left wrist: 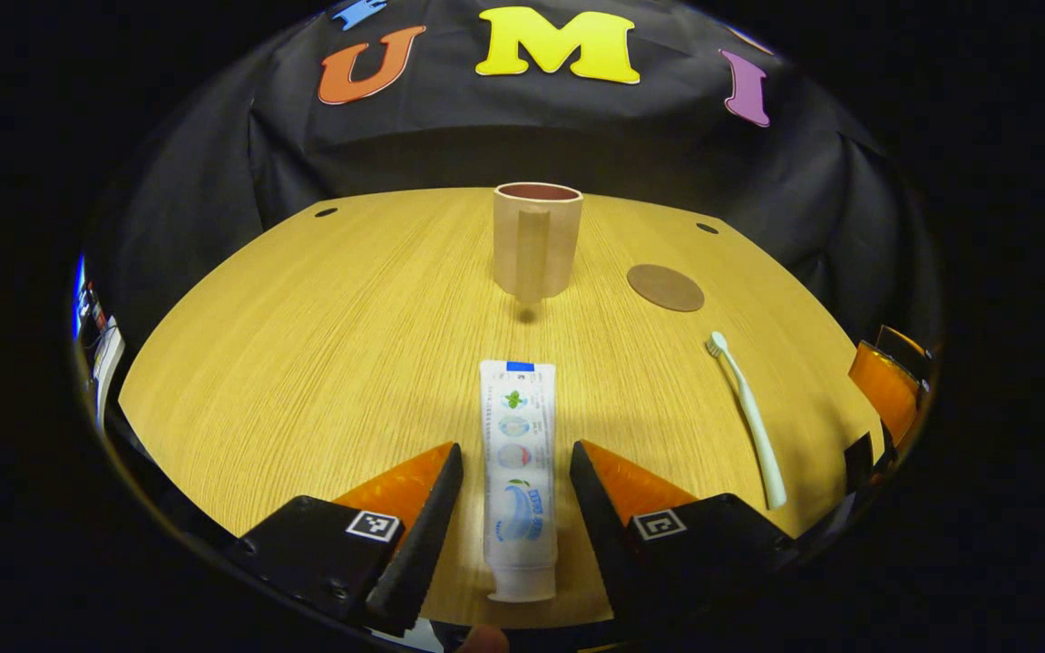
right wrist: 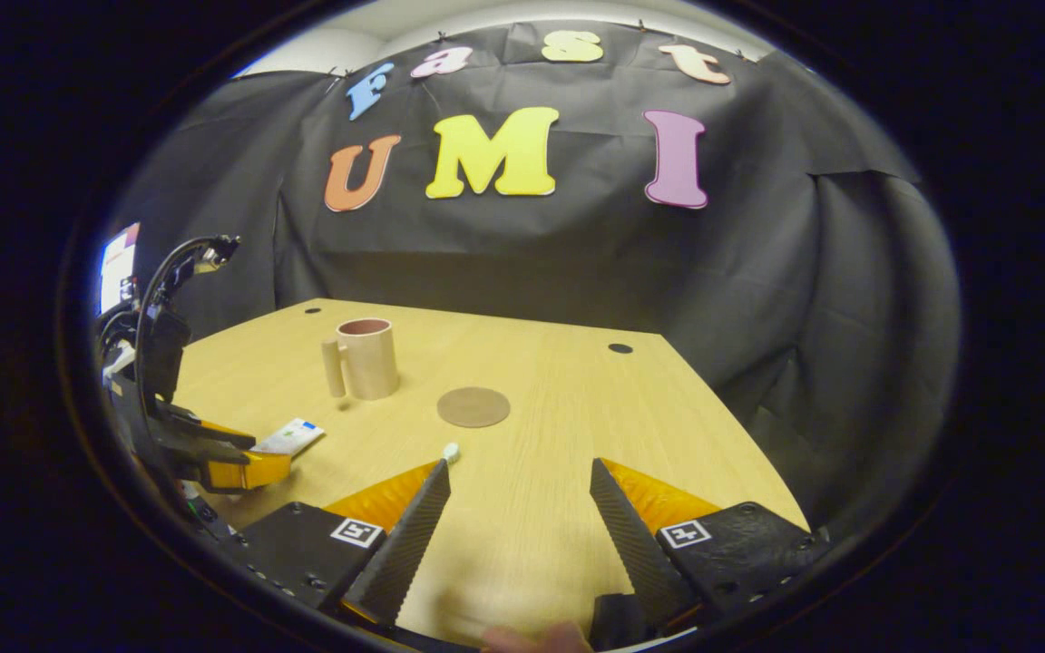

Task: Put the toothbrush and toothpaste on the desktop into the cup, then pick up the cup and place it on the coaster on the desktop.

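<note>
Left claw [left wrist: 515, 472] spread, straddling the toothpaste [left wrist: 519, 472] flat on the bench [left wrist: 305, 363]; likely toothpaste pickup, needing closure. Right claw [right wrist: 520, 490] spread, toothbrush [right wrist: 451, 451] just left. Beyond: cup [left wrist: 537, 240], coaster [left wrist: 665, 287] apart.

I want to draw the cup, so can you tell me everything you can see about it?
The cup is a tall, straight-sided mug, pale beige outside and reddish-brown inside, with a matte look like ceramic or plastic. A chunky straight handle runs down its side. It stands upright on the wooden table, near the far edge, with its mouth open. What can be seen of the inside looks empty. A round brown coaster lies beside it, apart from it. Nothing touches the cup except the table.
</note>
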